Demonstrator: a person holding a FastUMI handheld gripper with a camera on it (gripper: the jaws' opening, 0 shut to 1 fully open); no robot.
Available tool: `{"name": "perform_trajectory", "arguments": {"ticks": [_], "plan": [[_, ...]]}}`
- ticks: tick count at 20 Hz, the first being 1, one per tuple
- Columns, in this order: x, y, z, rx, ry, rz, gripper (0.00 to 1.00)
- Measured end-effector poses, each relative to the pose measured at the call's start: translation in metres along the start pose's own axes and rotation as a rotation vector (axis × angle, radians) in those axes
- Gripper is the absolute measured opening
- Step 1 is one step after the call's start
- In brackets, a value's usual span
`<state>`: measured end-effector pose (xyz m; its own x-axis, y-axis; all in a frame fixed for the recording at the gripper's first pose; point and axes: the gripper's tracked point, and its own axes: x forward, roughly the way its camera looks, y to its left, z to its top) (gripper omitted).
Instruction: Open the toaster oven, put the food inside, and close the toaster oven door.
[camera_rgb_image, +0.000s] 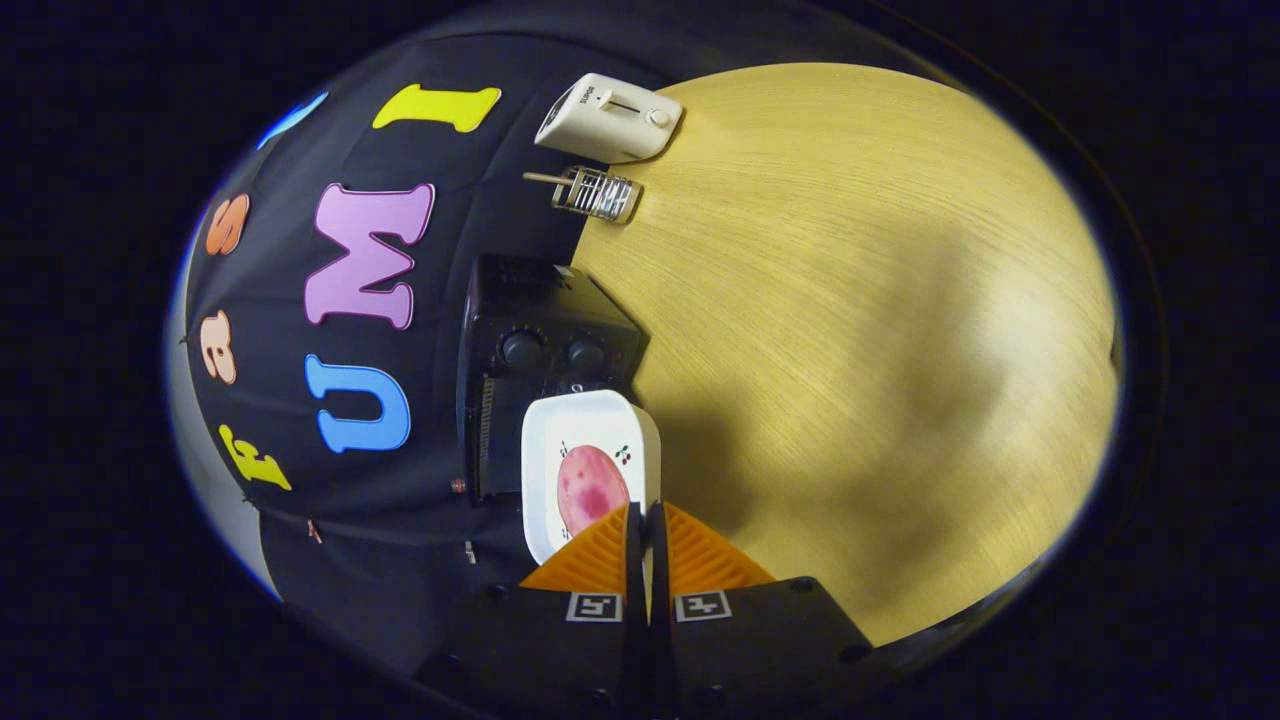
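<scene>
Orange gripper (643, 520) jaws narrow, pinching the rim of a white plate (590, 430) carrying pink food (590, 485). Black toaster oven (540, 345) just beyond at 11 o'clock; white toaster (608, 118) on the tabletop (850, 300), label unreadable

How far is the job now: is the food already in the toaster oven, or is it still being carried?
In hand: the fingers are closed on the rim of the white dish, which holds a pink piece of food, just ahead of the black toaster oven. Whether its door is already open cannot be told from here. Left: set the dish inside, then close the door.
</scene>
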<state>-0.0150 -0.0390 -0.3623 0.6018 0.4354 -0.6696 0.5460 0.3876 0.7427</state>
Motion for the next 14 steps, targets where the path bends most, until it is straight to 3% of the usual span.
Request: {"name": "perform_trajectory", "arguments": {"ticks": [8, 14], "plan": [[0.087, 0.050, -0.063, 0.109, -0.114, -0.067, 0.05], [0.148, 0.087, -0.061, 0.247, -0.231, -0.065, 0.05]]}}
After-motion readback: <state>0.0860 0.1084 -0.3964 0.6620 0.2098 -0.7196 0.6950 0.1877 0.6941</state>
